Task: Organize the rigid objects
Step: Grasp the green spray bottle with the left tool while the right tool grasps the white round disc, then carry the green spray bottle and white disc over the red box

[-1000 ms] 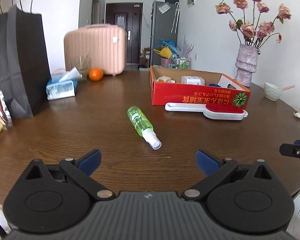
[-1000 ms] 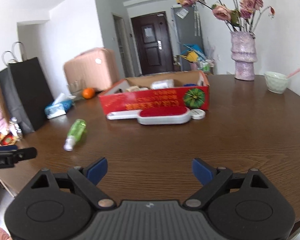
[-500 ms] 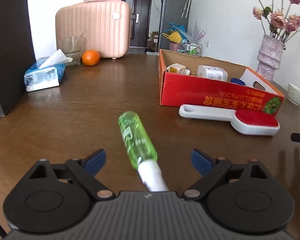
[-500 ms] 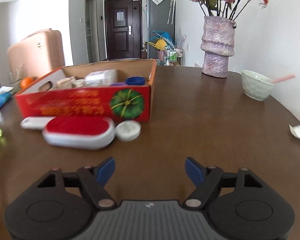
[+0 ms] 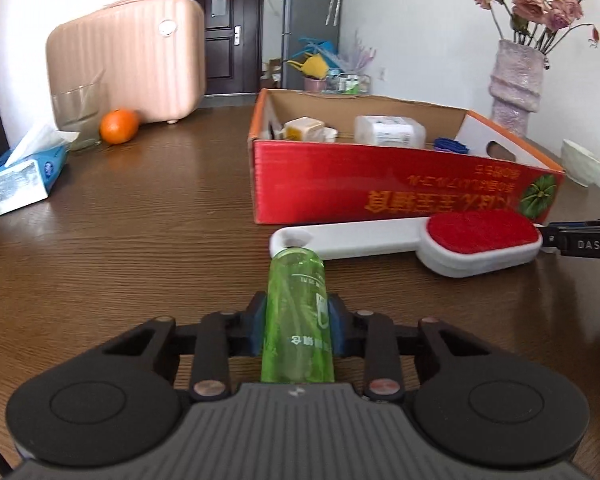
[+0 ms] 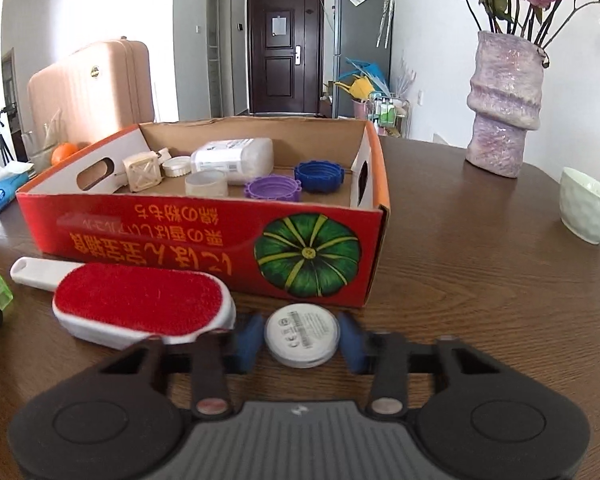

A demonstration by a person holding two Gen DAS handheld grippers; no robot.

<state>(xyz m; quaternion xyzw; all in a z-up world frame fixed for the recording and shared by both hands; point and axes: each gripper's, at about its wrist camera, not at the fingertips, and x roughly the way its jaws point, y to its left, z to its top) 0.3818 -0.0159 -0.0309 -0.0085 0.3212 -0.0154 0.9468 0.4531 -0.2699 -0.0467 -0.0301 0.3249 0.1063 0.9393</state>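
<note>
A room with white walls and a dark door at the back is seen from the left wrist, over a dark wooden table (image 5: pixel 140 240). A pink suitcase (image 5: pixel 128 60), an orange (image 5: pixel 119 126) and a tissue pack (image 5: pixel 20 176) are placed toward the far left. A red cardboard box (image 5: pixel 380 184) is set to the right of centre, with a white lint brush (image 5: pixel 420 242) with a red pad laid just in front of it. A green spray bottle (image 5: pixel 298 316) is enclosed lengthwise by the left gripper (image 5: pixel 298 328); the blue pads are pressed against its sides while the jaws are closing. The bottle's far end is seen just short of the brush handle.

From the right wrist, the same table (image 6: pixel 480 260) is shown with a purple vase (image 6: pixel 504 104) of flowers and a pale bowl (image 6: pixel 588 208) at the right. Caps, a small jar and a white bottle are held in the red box (image 6: pixel 220 248). A round white disc (image 6: pixel 302 336) is lying flat just in front of the box, beside the brush (image 6: pixel 140 304). The disc is flanked by the closing right gripper (image 6: pixel 302 340); whether the blurred pads are touching it cannot be told.
</note>
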